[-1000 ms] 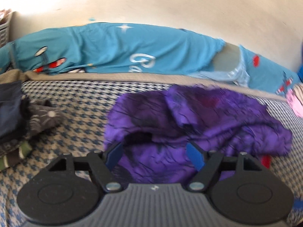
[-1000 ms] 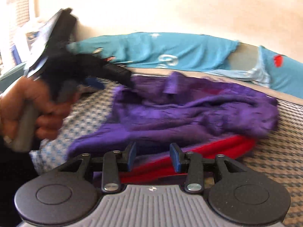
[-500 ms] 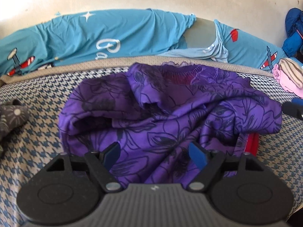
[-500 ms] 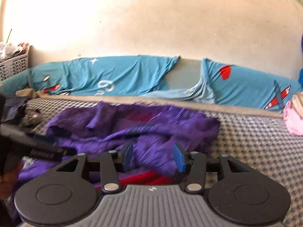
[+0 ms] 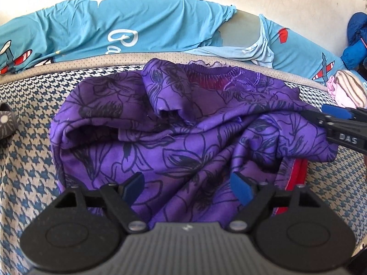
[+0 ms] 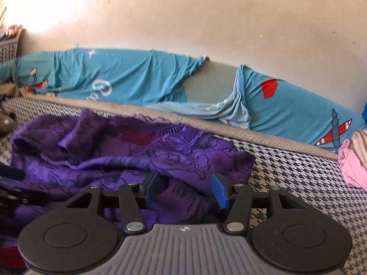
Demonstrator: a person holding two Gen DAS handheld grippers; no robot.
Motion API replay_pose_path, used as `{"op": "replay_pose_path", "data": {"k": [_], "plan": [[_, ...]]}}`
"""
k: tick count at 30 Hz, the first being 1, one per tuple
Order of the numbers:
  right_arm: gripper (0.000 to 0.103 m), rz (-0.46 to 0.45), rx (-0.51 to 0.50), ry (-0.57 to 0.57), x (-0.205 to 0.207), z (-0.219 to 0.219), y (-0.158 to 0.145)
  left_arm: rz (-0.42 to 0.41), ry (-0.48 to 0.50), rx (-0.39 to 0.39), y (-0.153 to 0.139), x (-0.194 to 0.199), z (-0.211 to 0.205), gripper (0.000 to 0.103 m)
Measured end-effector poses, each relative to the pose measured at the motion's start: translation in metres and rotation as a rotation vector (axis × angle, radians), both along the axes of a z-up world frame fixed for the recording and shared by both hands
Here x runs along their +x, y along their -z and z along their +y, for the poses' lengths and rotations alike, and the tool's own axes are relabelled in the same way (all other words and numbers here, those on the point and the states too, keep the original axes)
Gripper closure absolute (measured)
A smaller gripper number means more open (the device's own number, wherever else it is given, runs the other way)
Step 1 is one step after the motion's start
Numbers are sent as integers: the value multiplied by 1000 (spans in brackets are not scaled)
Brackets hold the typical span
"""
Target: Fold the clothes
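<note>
A crumpled purple garment (image 5: 183, 133) with a dark flower print and a red lining lies heaped on the houndstooth bed cover (image 5: 29, 160). It also shows in the right wrist view (image 6: 128, 160). My left gripper (image 5: 188, 188) is open, low over the garment's near edge, with cloth under its fingers. My right gripper (image 6: 185, 190) is open at the garment's right edge, with a fold of cloth between its fingers. The right gripper also shows at the right of the left wrist view (image 5: 332, 116), against the garment.
Blue pillows (image 5: 110, 29) with plane prints line the wall behind the bed. Pink and striped clothes (image 5: 348, 87) lie at the right, also seen in the right wrist view (image 6: 353, 160). A dark patterned cloth (image 5: 5, 123) lies at the left. A white basket (image 6: 9, 45) stands far left.
The left gripper came closer over the garment. The right gripper swung from the garment's near side to its right edge and opened wider there.
</note>
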State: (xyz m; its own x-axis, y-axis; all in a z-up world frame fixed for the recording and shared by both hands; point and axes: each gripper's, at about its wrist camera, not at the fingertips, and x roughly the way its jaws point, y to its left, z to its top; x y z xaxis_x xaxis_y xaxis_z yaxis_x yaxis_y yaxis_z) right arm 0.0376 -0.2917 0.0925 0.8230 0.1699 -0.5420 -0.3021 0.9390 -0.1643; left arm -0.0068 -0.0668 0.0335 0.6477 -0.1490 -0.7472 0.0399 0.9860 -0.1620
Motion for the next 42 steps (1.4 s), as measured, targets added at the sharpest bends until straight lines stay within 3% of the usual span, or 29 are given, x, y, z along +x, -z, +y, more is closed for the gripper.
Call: {"op": "replay_pose_path", "data": {"k": [4,8,10,13,19,26,31,34,38,42], "plan": [[44,13,-41,-18,15,4,10,18,-5,-5,4,3,-1,17],[45,18,-42,3,31,3,17,35,-5,0,8,5,-4,16],[62,33,2,21,39,-1,17,39,-4,2,10,5,-5,16],[79,54,50,42,48,-4,17,42,-4,1,11,6,-6,15],[88,45,135,106,62,-12,6,50,-8,-5,11,7,-6,14],[92,2,258,213,87,-33,-8,56,-13,-4,16,11,-6,13],[93,-32,332,297,102,-50,-13,71,-47,-53,19,18,3,12],[94,-97,357,392,104,-66,-18,85,-74,-79,21,22,10,12],[95,-121,374,639,110,-104,-15,89,-94,-89,22,22,15,12],[95,-98,354,771,112,-129,-6,85,-109,-76,22,21,17,12]]}}
